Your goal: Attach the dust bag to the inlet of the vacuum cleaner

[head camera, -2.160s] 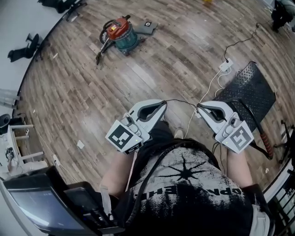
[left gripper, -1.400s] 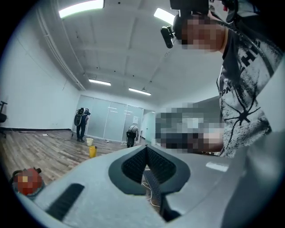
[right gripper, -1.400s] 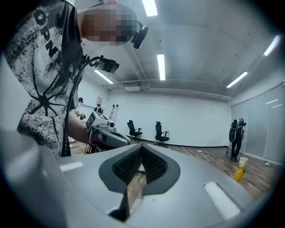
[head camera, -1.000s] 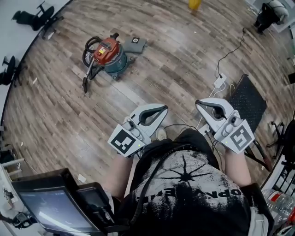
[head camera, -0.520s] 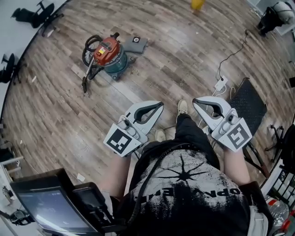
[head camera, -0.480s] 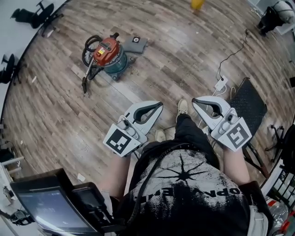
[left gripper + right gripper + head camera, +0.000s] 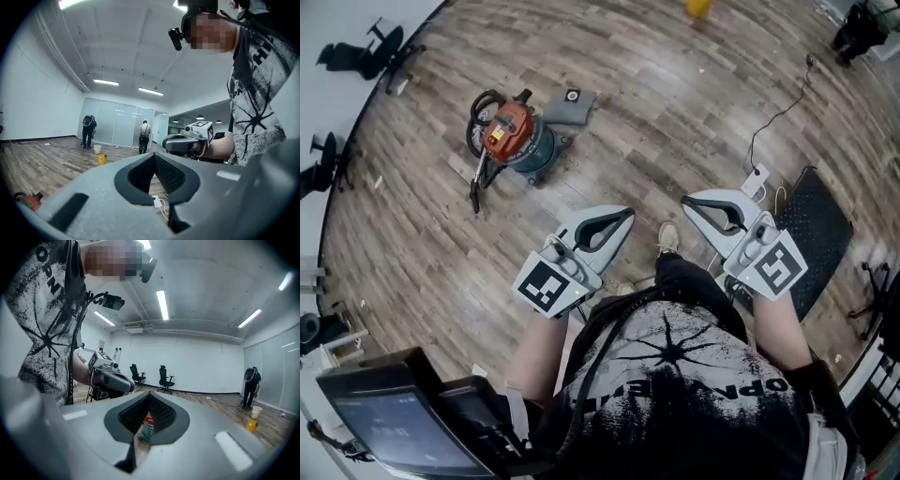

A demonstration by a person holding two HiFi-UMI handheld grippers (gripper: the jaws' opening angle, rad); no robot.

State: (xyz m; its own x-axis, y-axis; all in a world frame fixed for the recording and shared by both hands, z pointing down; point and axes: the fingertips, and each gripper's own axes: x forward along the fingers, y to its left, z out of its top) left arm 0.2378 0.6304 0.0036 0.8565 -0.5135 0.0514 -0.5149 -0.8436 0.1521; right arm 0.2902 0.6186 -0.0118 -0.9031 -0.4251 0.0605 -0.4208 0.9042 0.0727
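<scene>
As the approach is continuing, head view is showing the vacuum cleaner (image 7: 511, 136) far left, nearer than a second ago, dust bag (image 7: 567, 105) lying just beside it. Left gripper view: left gripper (image 7: 154, 157) is staying closed, empty. Right gripper view: right gripper (image 7: 149, 397) likewise, so attaching isn't starting yet.

I see a wood-plank floor (image 7: 656, 103) filling the head view, with a black mat (image 7: 817, 230) at its right edge. In the right gripper view, two black office chairs (image 7: 165, 377) stand against a white wall (image 7: 201, 369) at centre, strip lights (image 7: 163, 304) above. Glass panels (image 7: 117, 124) sit left of centre in the left gripper view.
</scene>
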